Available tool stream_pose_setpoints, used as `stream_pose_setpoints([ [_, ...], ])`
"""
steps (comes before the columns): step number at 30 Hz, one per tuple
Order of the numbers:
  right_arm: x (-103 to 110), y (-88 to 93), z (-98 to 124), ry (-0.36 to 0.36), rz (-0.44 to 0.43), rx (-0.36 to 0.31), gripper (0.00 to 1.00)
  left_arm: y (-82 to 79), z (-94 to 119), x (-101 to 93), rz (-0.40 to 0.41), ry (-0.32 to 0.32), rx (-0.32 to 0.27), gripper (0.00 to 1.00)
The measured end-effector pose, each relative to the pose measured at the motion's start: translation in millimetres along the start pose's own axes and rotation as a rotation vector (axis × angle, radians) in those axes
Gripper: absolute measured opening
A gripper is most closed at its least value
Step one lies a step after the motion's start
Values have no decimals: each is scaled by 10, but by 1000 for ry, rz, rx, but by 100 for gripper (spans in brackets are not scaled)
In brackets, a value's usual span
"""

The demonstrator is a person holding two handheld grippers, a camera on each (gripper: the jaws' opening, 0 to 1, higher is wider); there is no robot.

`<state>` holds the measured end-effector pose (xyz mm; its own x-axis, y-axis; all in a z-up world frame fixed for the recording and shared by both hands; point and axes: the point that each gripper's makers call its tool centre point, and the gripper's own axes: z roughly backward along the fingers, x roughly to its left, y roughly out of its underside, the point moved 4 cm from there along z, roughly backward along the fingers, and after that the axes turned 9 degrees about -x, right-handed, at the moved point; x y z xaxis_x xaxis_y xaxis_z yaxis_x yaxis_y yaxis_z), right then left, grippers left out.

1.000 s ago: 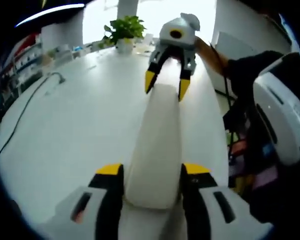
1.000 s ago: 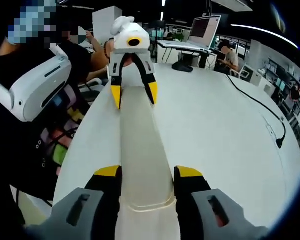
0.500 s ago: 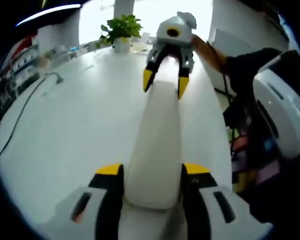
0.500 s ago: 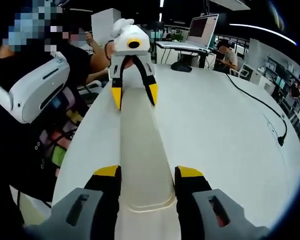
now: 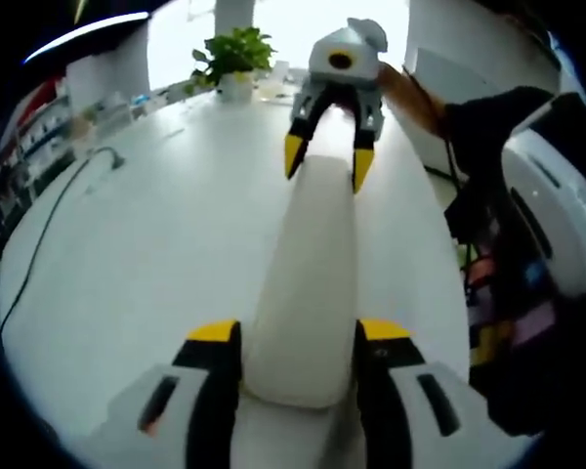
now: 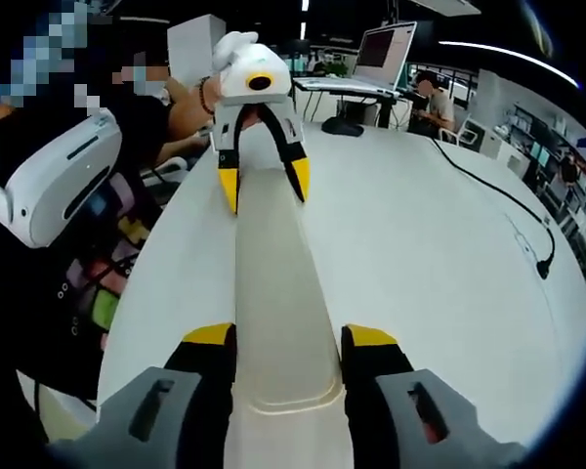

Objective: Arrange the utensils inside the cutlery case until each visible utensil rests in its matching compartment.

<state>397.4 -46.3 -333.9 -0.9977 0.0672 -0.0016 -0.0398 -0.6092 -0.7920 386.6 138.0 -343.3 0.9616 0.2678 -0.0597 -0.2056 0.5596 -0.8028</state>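
Cream plastic, long and closed, the cutlery case (image 5: 303, 283) spans the gap between both tools, each clamped on one short end: in the left gripper view the left gripper (image 5: 298, 337) squeezes the near end at 6 o'clock while the right gripper (image 5: 329, 166) pinches the far end toward 12 o'clock, and in the right gripper view the right gripper (image 6: 288, 337) holds the near end with the left gripper (image 6: 264, 184) on the far one. The case seems to ride just above the white table (image 5: 146, 244), near its edge (whether it touches I cannot tell), and no utensils can be seen, so I judge the work is at the carrying or positioning stage. To do this well, keep both ends level and move the hands together, set the case flat well inside the table edge, then free one end to open it. Against the earlier frames little differs: both grips are unchanged, and the views have tilted slightly, so the potted plant (image 5: 232, 57) and laptop (image 6: 386, 54) sit marginally shifted.
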Motion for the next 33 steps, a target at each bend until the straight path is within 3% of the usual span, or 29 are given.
stream_pose_setpoints([
  [5, -26, 14, 29, 6, -58, 17, 45, -4, -2, 16, -33, 15, 25, 48],
  [8, -35, 4, 116, 16, -155, 4, 44, -14, -14, 24, -46, 22, 46, 48],
  [10, -69, -2, 214, 28, -156, 4, 42, -10, -16, 33, -50, 21, 52, 47],
  [13, -184, -9, 376, 129, -165, -5, 36, -6, -15, 38, -54, 21, 51, 47],
  [19, -242, 73, 597, 203, -218, 8, 35, -2, -9, 44, -57, 25, 46, 47],
  [25, -147, 196, 622, 189, -255, 39, 26, 1, -6, 53, -61, 28, 45, 48],
  [30, -77, 275, 604, 162, -262, 57, 24, 4, -5, 59, -72, 20, 40, 48],
  [33, -98, 257, 627, 181, -262, 58, 23, -3, 6, 68, -95, 8, 38, 48],
])
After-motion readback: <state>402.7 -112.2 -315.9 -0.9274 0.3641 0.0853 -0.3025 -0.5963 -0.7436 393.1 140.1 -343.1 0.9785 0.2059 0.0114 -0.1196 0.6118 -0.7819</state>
